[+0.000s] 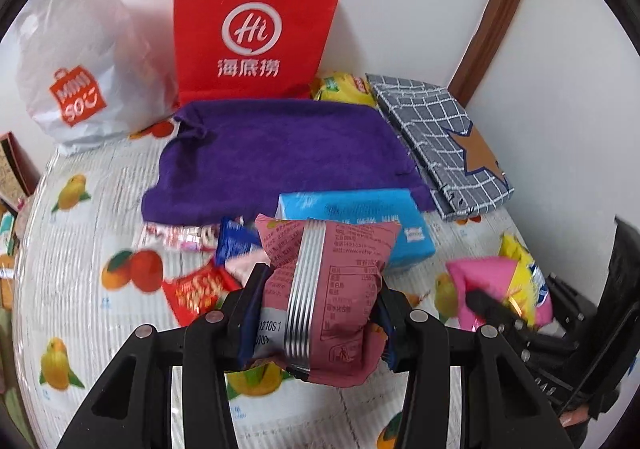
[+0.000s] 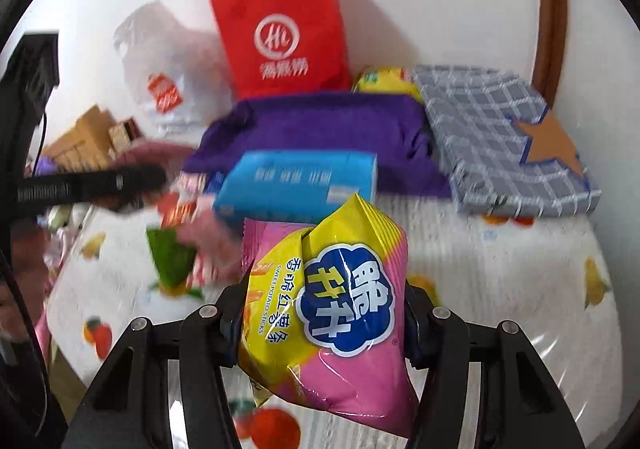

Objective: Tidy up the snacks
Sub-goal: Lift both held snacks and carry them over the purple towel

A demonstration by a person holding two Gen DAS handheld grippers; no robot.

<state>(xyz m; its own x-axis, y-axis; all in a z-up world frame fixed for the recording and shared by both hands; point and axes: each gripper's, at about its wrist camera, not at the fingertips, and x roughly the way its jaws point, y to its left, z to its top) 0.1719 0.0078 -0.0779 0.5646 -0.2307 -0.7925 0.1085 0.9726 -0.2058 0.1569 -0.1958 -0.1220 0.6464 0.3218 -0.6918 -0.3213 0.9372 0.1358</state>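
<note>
My left gripper point(image 1: 318, 309) is shut on a maroon snack packet point(image 1: 332, 289) with a silver seam, held above the table. My right gripper point(image 2: 320, 325) is shut on a pink and yellow sweet potato sticks bag point(image 2: 332, 313); that bag also shows at the right of the left wrist view point(image 1: 500, 289). A blue box point(image 1: 360, 225) lies just beyond, in front of a purple cloth point(image 1: 280, 157). Small loose snack packets point(image 1: 196, 289) lie left of the maroon packet. The left gripper shows as a dark bar at the left of the right wrist view point(image 2: 92, 185).
A red paper bag point(image 1: 256, 33) and a white plastic bag point(image 1: 80, 61) stand against the back wall. A grey checked fabric box point(image 1: 444, 141) lies at the right, a yellow packet point(image 1: 344, 89) behind the cloth. The table has a fruit-print cover point(image 1: 80, 249). Cardboard boxes point(image 2: 88, 137) sit far left.
</note>
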